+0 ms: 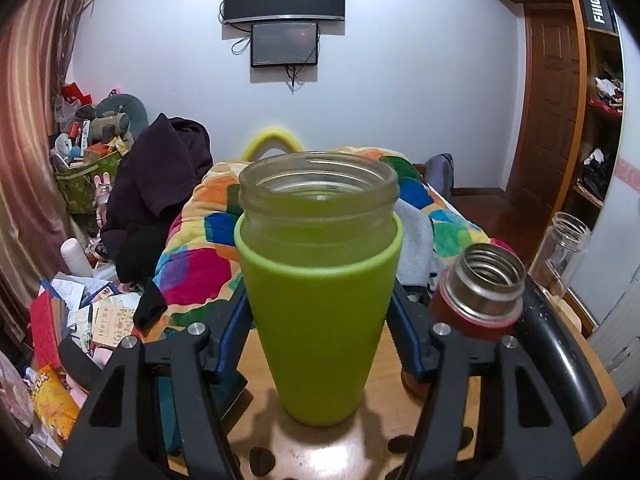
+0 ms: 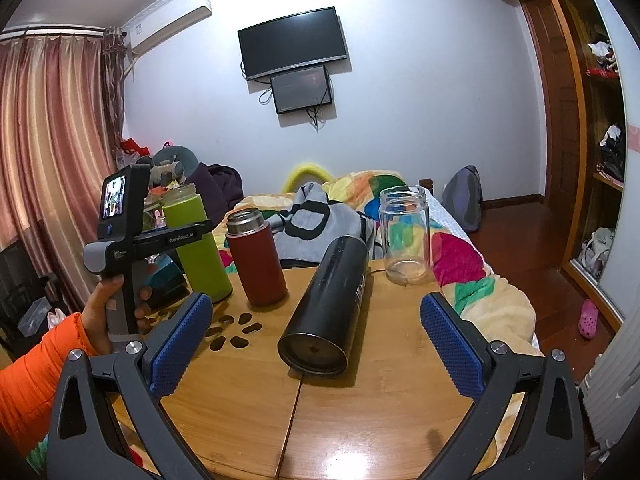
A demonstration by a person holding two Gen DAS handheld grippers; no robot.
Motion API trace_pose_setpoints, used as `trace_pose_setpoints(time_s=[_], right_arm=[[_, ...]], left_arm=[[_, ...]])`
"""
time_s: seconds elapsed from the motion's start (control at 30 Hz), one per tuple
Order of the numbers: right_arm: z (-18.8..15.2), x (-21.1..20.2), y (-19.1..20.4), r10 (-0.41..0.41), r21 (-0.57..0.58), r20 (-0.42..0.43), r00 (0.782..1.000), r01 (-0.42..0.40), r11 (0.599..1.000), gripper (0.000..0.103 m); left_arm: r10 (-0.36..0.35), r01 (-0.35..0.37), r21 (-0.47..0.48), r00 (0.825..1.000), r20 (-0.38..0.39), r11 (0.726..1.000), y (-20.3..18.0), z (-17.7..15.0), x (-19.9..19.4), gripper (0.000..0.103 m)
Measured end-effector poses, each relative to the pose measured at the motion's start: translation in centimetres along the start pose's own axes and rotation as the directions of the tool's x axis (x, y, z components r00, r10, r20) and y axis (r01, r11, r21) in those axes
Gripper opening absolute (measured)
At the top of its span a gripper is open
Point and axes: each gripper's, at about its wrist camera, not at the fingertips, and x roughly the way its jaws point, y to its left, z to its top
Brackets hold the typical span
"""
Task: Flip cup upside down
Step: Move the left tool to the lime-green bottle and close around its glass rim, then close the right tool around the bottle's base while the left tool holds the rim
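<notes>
At the centre of the left wrist view stands the green cup [image 1: 318, 284], upright on the wooden tabletop [image 1: 384, 436], its clear glass mouth open at the top. The left gripper [image 1: 320, 332] has its jaws pinching the cup's green sleeve, one blue pad [image 1: 232, 336] pressed to each side. Toward the right of the frame, just beside the cup, a red flask [image 1: 478, 296] stands with its steel mouth open. A clear glass jar [image 1: 564, 252] sits at the right edge, and part of a black cylinder [image 1: 560, 360] crosses the lower right. A colourful quilt [image 1: 200, 256] covers the bed behind.

Across the right wrist view, the right gripper [image 2: 316, 348] has its jaws spread wide, holding nothing, its blue pads [image 2: 180, 344] in the lower left and lower right. Between them a black flask [image 2: 328, 312] lies on its side on the tabletop [image 2: 360, 420], base toward the camera. In the left middle of the frame the left gripper [image 2: 200, 226] clasps the upright green cup [image 2: 196, 240], held by a hand [image 2: 116, 312] in an orange sleeve. The red flask [image 2: 258, 256] stands just right of the cup; the glass jar [image 2: 404, 236] stands upright near the far edge, right of centre.
</notes>
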Motion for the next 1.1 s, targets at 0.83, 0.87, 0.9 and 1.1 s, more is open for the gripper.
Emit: trace_pose_setpoints(time_s=[0.83, 0.87, 0.9, 1.1], right_arm=[[-5.4, 0.0, 2.1, 0.140, -0.071, -0.069, 0.988, -0.145, 0.987, 0.103], [-5.7, 0.5, 2.2, 0.143, -0.073, -0.078, 0.987, -0.149, 0.986, 0.103], [-5.9, 1.0, 2.4, 0.146, -0.075, -0.088, 0.985, -0.153, 0.985, 0.103], [-6.6, 3.6, 3.7, 0.198, -0.103, -0.122, 0.973, -0.210, 0.972, 0.103]], left_arm=[[-0.412, 0.431, 0.221, 0.902, -0.129, 0.875, -9.7, -5.3, -13.7, 0.062], [-0.414, 0.432, 0.221, 0.902, -0.127, 0.874, -9.8, -5.4, -13.8, 0.062], [-0.417, 0.435, 0.217, 0.900, -0.126, 0.874, -9.8, -5.4, -13.9, 0.062], [-0.427, 0.444, 0.218, 0.896, -0.122, 0.869, -9.9, -5.5, -13.9, 0.062]])
